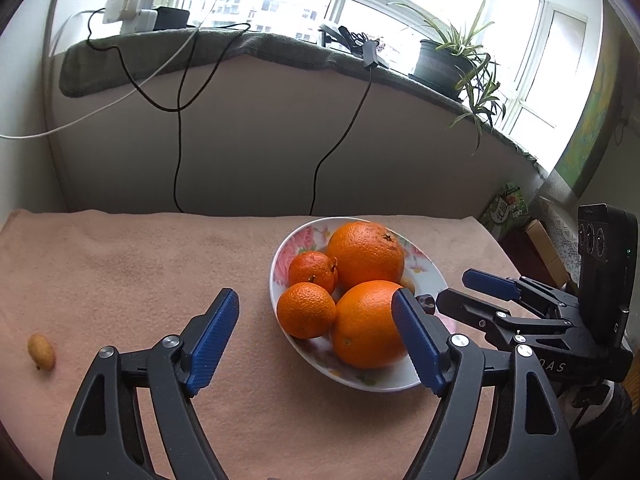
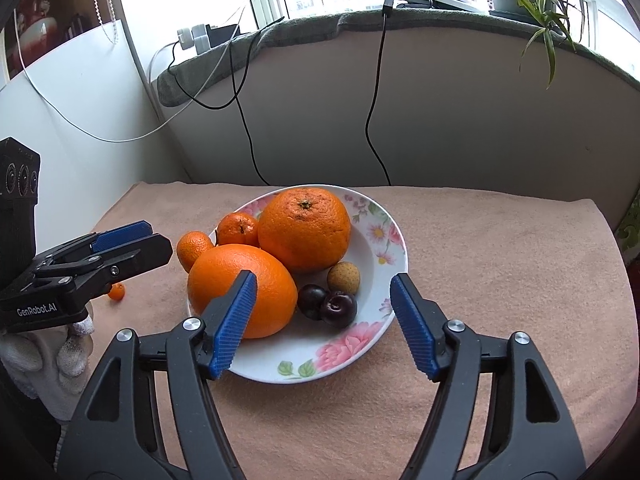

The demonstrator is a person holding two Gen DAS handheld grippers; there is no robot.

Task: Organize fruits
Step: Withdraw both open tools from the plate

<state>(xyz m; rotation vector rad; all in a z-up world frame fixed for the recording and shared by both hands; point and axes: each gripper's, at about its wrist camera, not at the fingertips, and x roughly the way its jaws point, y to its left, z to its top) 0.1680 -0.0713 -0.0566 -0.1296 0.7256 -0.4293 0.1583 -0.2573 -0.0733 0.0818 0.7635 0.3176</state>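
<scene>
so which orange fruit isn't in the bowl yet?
The small oval kumquat, alone on the cloth far left of the floral bowl; the other orange fruits all sit in the bowl.

Both rigs are the same build: the left black plastic two-finger gripper (image 1: 316, 340) and the right black plastic two-finger gripper (image 2: 324, 324) have ribbed blue pads, silver pivot screws and triangular cutouts in the arms. The left body says "GenRobot.AI" in white. A white knit glove (image 2: 60, 356) covers the hand under it.
</scene>
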